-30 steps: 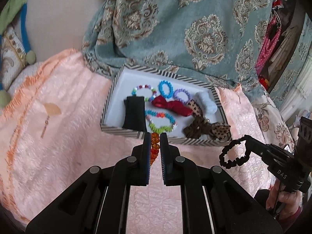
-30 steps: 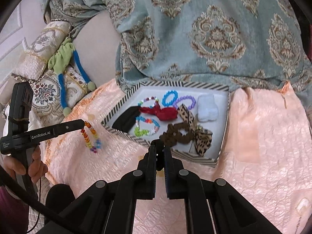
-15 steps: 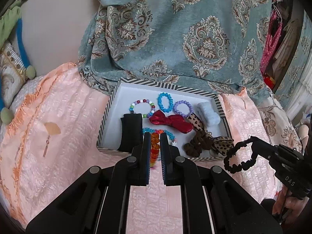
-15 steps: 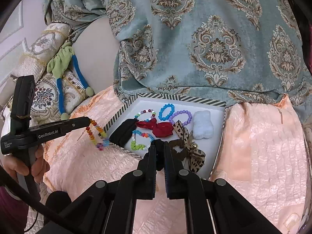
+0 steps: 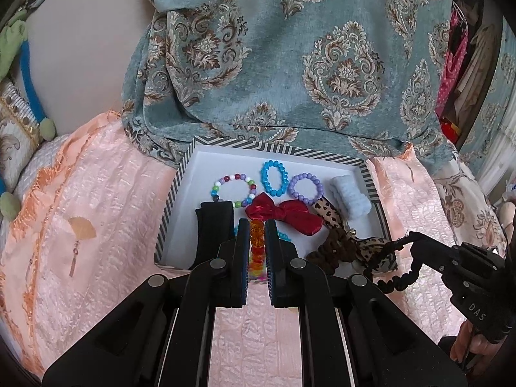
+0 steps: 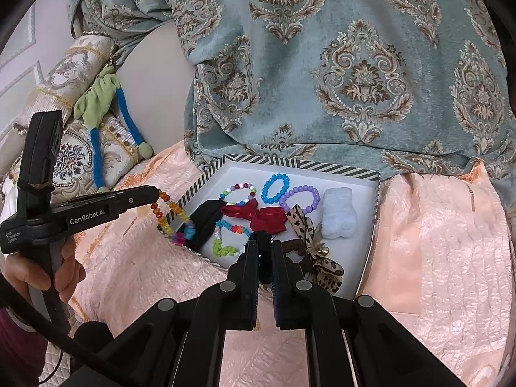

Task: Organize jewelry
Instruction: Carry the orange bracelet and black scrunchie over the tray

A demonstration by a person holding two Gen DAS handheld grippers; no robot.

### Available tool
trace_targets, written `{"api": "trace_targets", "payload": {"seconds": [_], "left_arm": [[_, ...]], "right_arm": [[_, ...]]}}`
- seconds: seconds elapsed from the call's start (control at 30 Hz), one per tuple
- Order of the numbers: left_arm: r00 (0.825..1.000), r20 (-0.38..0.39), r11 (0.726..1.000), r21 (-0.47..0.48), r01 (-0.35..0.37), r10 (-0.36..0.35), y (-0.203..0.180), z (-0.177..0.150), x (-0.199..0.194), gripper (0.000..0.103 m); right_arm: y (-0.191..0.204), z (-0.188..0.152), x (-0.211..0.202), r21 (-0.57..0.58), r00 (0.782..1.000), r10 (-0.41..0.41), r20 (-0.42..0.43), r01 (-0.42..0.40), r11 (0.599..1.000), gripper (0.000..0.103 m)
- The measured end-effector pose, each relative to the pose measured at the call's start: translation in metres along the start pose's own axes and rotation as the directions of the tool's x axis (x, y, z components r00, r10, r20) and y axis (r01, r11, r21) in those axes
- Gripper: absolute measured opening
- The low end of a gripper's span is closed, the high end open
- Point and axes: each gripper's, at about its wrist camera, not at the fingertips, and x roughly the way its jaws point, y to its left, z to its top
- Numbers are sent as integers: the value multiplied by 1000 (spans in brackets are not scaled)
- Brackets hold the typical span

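Amber and rainbow glass beads of a bracelet are pinched in the left tongs, whose arm reads "GenRobot.AI"; a black beaded bracelet hangs pinched from the right tongs, marked "DAS". Just beyond both tips, on a peach quilted bedspread, sits the striped-rim white tray holding round bead bracelets, a red satin bow and a fluffy pale-blue scrunchie.
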Motion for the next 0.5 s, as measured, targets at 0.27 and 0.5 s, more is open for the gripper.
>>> {"api": "trace_targets", "payload": {"seconds": [0.27,0.5], "left_arm": [[1000,-13,1000,11,-10,10,-4,4,14,8],[1000,-26,1000,-4,-8,8,-4,13,29,8]], "right_arm": [[-4,5,12,14,1000,2,-6,-2,1000,6],[-14,18,26,40,1000,-3,-6,3,999,6]]}}
